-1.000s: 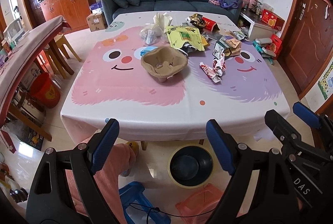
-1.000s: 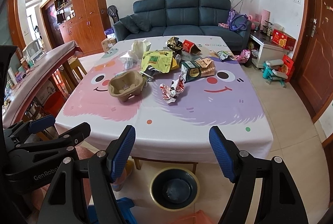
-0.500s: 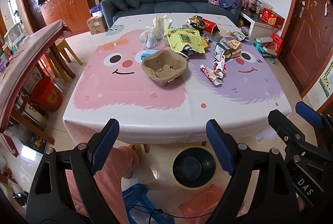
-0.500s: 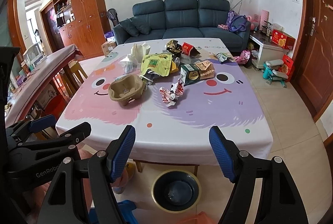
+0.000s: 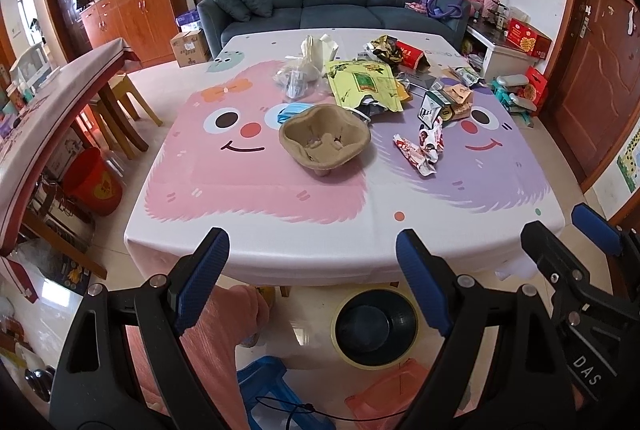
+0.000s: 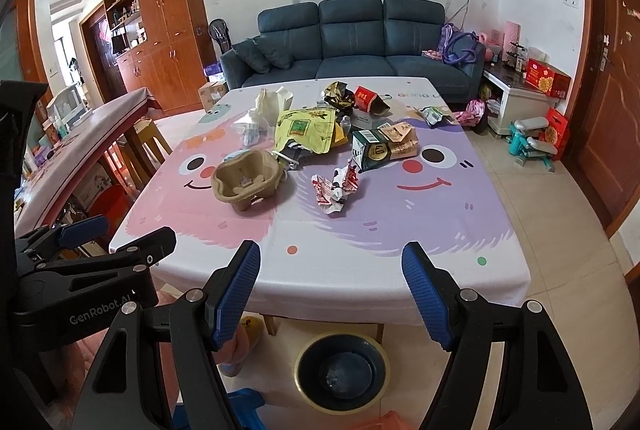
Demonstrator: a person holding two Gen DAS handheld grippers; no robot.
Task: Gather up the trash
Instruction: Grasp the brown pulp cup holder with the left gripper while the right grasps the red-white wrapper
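hovering short of the counter point(image 5: 256, 254), the left claw point(image 5: 312, 282) and right claw point(image 6: 332, 290) both gape empty. crumpled wrappers point(image 6: 336, 186) and a pulp cup carrier point(image 5: 324, 142) lie mid-counter; a dark bin point(image 6: 342, 370) sits on the floor below.

Near half of counter point(image 5: 256, 230) bare, open approach. Cup tray point(image 5: 325, 142) and wrapper point(image 5: 418, 150) mid-counter; denser trash pile point(image 5: 372, 86) blocks behind. Bin point(image 5: 375, 326) on floor, under near edge.

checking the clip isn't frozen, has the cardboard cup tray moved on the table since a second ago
No. The cup tray sits in the same spot beside the pink face's eye on the tablecloth; only the view shifts slightly.
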